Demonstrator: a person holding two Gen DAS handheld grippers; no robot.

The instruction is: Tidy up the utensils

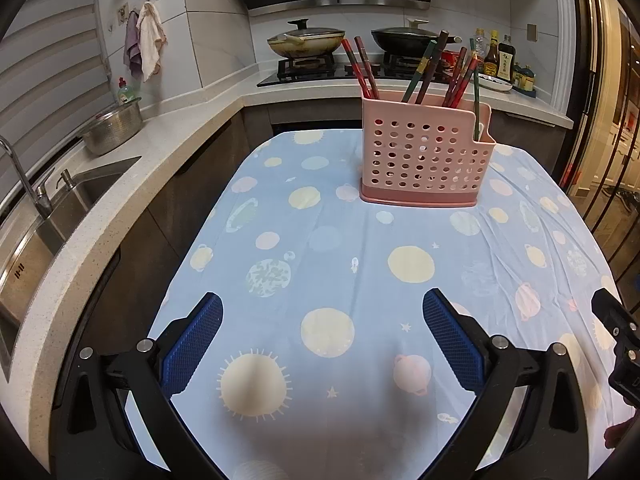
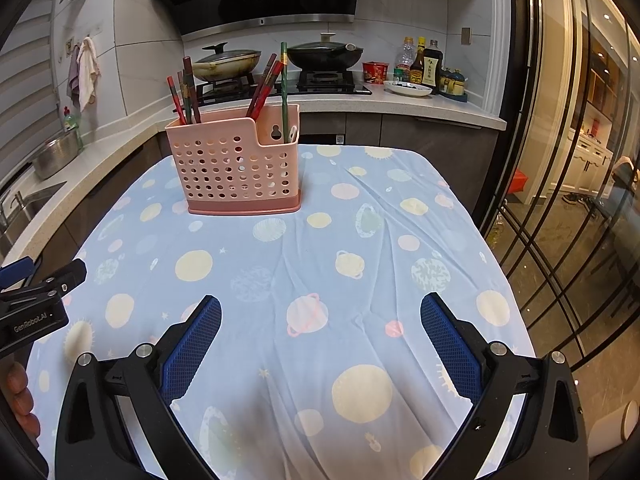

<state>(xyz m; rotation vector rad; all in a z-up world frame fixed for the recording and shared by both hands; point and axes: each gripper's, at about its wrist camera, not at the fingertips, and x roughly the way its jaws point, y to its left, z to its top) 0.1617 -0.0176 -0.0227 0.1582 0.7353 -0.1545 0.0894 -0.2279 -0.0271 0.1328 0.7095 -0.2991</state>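
Observation:
A pink perforated utensil holder (image 1: 424,156) (image 2: 236,168) stands upright at the far end of the table. Several red, brown and green chopsticks (image 1: 452,72) (image 2: 264,84) stick up out of it. My left gripper (image 1: 322,304) hovers open over the near part of the tablecloth, its blue pads (image 1: 196,340) wide apart and holding nothing. My right gripper (image 2: 320,306) is open too, with nothing between its blue pads (image 2: 448,340). Both grippers are well short of the holder. Each gripper's black body shows at the edge of the other's view.
The table wears a light blue planet-print cloth (image 1: 328,240) (image 2: 340,240). A sink (image 1: 48,216) and steel colander (image 1: 114,128) sit on the left counter. Two woks (image 1: 306,40) stand on the stove behind, sauce bottles (image 2: 428,64) at its right. A glass door (image 2: 568,200) runs along the right.

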